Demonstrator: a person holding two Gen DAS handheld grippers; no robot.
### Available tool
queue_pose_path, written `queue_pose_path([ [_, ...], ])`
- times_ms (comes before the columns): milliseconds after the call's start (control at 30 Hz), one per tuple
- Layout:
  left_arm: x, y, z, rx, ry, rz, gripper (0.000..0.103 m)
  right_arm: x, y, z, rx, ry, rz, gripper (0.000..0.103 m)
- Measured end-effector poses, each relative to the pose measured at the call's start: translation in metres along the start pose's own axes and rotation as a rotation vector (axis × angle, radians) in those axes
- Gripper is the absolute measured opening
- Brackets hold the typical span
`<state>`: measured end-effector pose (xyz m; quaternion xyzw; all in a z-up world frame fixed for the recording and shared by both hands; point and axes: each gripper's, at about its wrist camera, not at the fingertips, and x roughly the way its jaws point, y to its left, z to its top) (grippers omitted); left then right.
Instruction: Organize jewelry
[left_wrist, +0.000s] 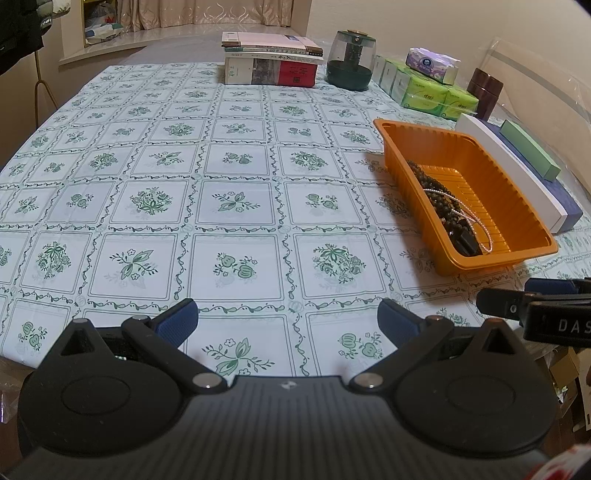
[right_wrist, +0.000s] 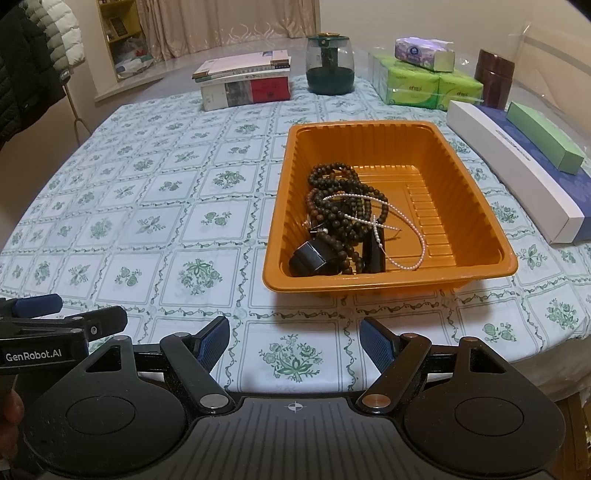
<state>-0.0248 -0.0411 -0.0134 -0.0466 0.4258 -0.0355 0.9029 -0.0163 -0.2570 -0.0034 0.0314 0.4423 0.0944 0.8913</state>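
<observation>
We logged the left gripper (left_wrist: 287, 320) at the near edge of the table, its blue-padded fingers (left_wrist: 176, 322) spread wide with nothing between them; beneath it lay only the tablecloth (left_wrist: 236, 192), pale with green floral squares. At the far edge we noted a stack of books (right_wrist: 245, 83); just right of it stood a dark green jar (right_wrist: 330, 64) with a clear dome.

Further right we recorded the right gripper (right_wrist: 294, 341), likewise spread wide and holding nothing, hovering over the near cloth just short of the orange tray (right_wrist: 413, 146); the tray sat on the cloth right of centre, apart from both grippers. Inside it, heaped toward its left and near walls, we saw dark wooden bead strands (right_wrist: 341, 206), a thin pearl strand (right_wrist: 373, 218) draped across them, and a black blocky item (right_wrist: 310, 258) at the near left corner; what that item was we could not tell.

Beyond the tray we noted green tissue packs (right_wrist: 424, 86) with a purple tissue pack (right_wrist: 424, 53) on top; right of these a brown cylindrical container (right_wrist: 493, 79); along the right edge a long white and blue box (right_wrist: 517, 166) with a green box (right_wrist: 545, 142) lying on it.
</observation>
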Motion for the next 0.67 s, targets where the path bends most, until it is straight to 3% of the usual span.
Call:
queue_pose_path([
  [667, -0.0001, -0.0020, -0.0013, 0.000, -0.008, -0.006, 0.103, 0.0004, 0.0009, 0.0006, -0.002, 0.000, 0.002, 0.077],
])
